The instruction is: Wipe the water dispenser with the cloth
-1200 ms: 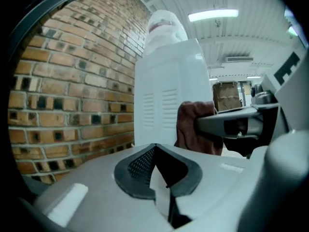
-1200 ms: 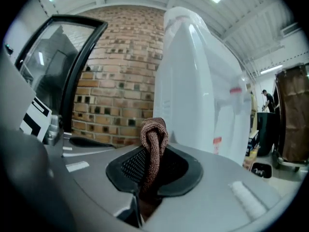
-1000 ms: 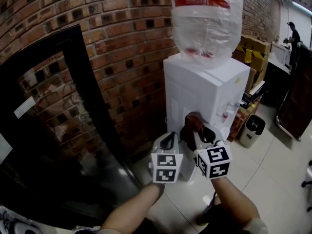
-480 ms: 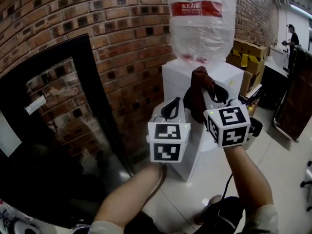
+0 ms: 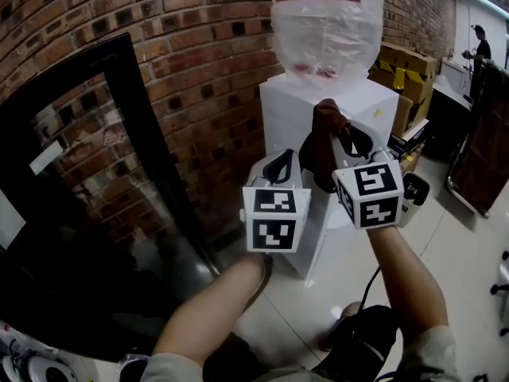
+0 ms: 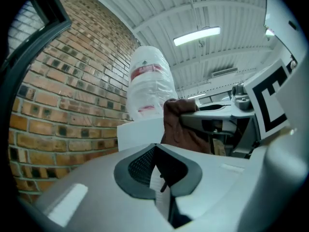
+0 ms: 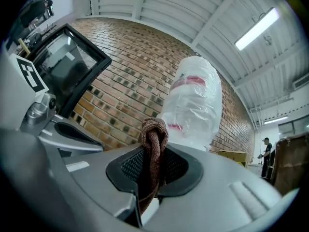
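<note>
Both grippers now stand higher against the water dispenser (image 5: 280, 114) than a second ago, level with its top edge rather than down by the taps. At frame centre the brown cloth (image 5: 321, 143) rises in a bunch from the right gripper (image 5: 340, 151), whose jaws are clamped on it. It sits before the white upper panel, just under the bottle (image 5: 326, 22); contact with the panel cannot be judged. The left gripper (image 5: 277, 168), beside it toward the left, has its jaws pressed together on nothing. For a clean wipe, the bunch rather than the jaw tips should probably meet the panel, pressed lightly and drawn in overlapping strokes, with the pinch kept firm and the empty gripper held clear. A brick wall (image 5: 199, 54) fills the upper left.
</note>
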